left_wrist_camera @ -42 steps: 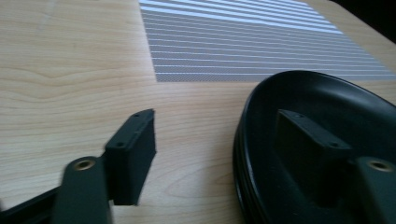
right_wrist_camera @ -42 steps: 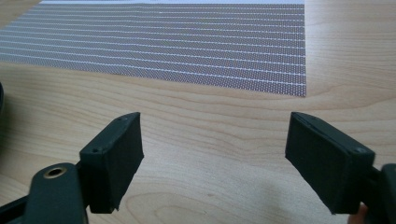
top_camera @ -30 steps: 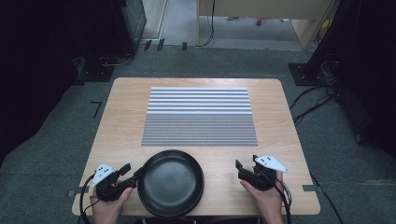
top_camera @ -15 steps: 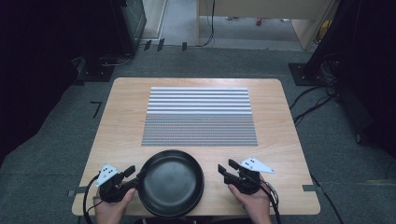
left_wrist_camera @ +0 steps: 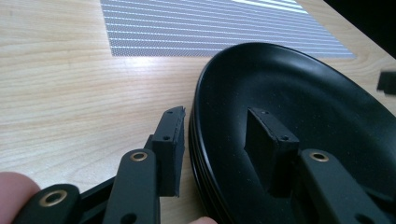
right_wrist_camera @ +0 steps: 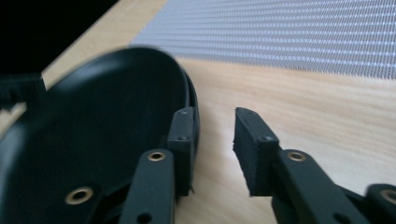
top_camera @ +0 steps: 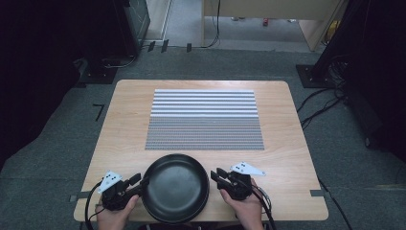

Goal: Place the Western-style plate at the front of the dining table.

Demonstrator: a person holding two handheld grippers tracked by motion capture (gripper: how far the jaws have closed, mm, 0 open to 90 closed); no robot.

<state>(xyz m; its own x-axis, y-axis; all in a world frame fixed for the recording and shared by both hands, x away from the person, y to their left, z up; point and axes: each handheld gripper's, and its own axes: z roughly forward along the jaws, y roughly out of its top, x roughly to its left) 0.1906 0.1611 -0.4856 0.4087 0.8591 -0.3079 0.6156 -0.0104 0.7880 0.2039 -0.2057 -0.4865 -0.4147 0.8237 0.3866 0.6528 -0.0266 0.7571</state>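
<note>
A black plate (top_camera: pixel 175 188) sits between 2 grippers at the near table (top_camera: pixel 119 129) edge. The left gripper (left_wrist_camera: pixel 219 144) straddles its rim, jaws closing, not yet pressing. The right gripper (right_wrist_camera: pixel 212 140) has 1 jaw inside, closing, gap remaining. Both should clamp evenly before lifting. The plate's near edge is cut off.

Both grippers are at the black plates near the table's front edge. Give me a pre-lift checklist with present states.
1. Left gripper straddles the rim of the black plates, one jaw outside, one inside: ok.
2. Left pads pressing the rim: not ok; jaws have just been closing, but a gap shows at the inner pad.
3. Right gripper straddles the opposite rim: ok.
4. Right pads pressing: not ok; jaws have just been closing, outer pad is apart from the rim.
5. How many plates are stacked: cannot tell; several rim edges show.
6. Striped mat apart from the plates: ok.
</note>
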